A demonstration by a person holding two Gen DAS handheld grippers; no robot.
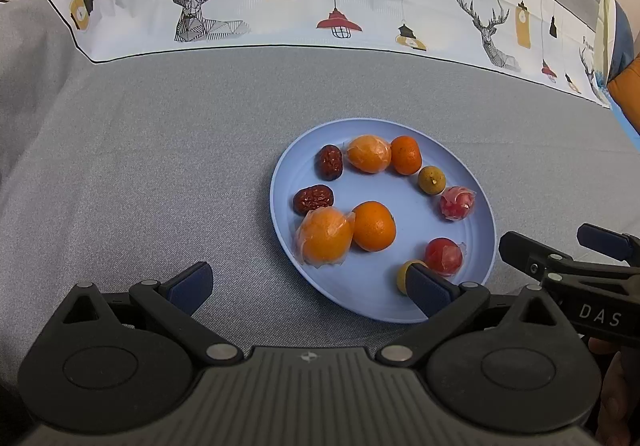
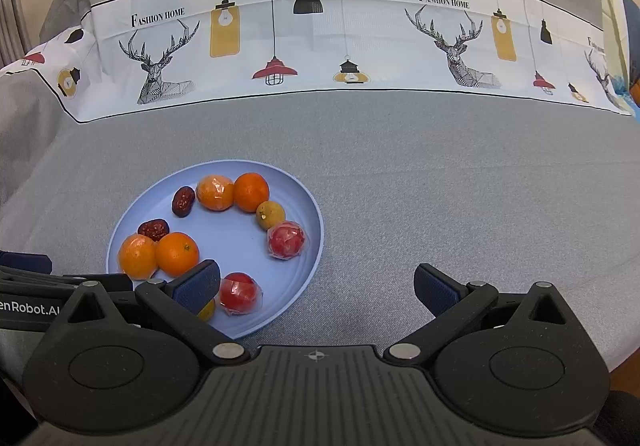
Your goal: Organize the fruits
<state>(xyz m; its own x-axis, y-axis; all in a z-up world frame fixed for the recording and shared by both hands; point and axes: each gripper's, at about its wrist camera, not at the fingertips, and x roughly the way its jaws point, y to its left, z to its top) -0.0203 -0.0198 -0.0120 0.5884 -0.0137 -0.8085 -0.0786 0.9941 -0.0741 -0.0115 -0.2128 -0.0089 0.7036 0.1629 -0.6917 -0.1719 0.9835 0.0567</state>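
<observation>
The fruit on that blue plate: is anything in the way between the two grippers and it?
Nothing visible blocks them. The left gripper and right gripper both hang open at the plate's near edge, each with one finger over the rim. The fruit, such as the orange, lies uncovered, though some pieces are in clear wrap.
</observation>
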